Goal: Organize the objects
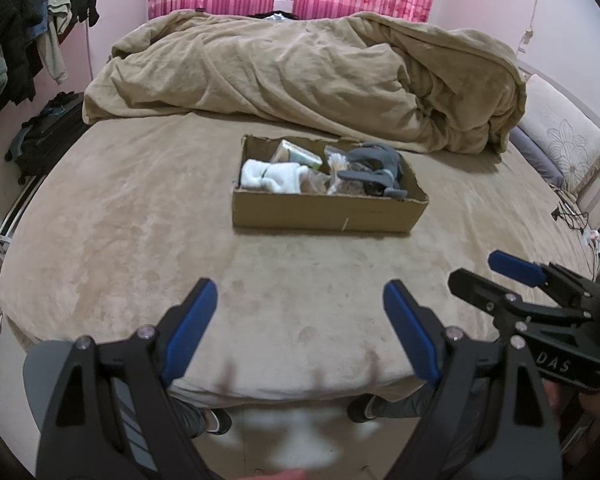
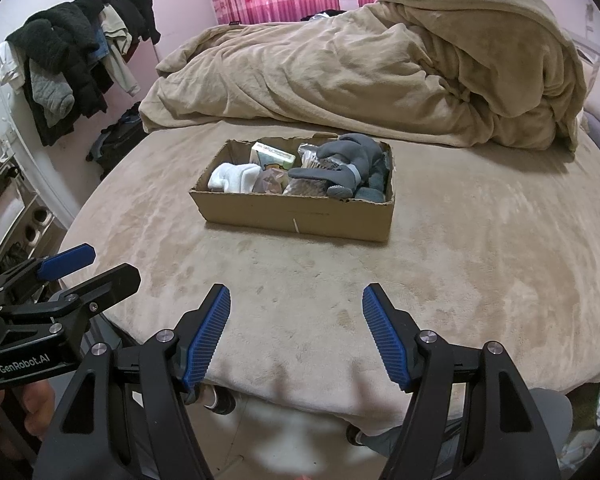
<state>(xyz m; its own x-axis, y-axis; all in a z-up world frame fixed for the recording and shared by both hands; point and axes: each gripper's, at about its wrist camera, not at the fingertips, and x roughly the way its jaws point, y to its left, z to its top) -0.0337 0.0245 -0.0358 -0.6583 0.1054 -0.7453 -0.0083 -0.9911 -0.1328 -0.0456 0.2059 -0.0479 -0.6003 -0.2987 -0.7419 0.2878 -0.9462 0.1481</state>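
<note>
The bed (image 2: 460,272) fills most of the room, its tan cover bare at the near end, and a rumpled blanket (image 2: 340,72) is heaped across the far end. The cardboard box (image 2: 296,216) sits near the bed's middle, just short of the blanket, its long axis running side to side across the bed. Inside it, from the left end, lie a white sock bundle (image 2: 236,178), a small green-and-white carton (image 2: 272,156) behind that, clear crinkly bags in the centre, and grey socks (image 2: 352,164) draped over the right end.

Both tools hang at the foot of the bed, well apart from the box, which lies straight ahead of them. The left gripper (image 1: 300,320) has its jaws spread wide and empty; the right gripper (image 2: 296,320) is the same. I'd judge neither much nearer, though the box sits slightly right of the left tool's line, so the grey socks favour the right hand.
</note>
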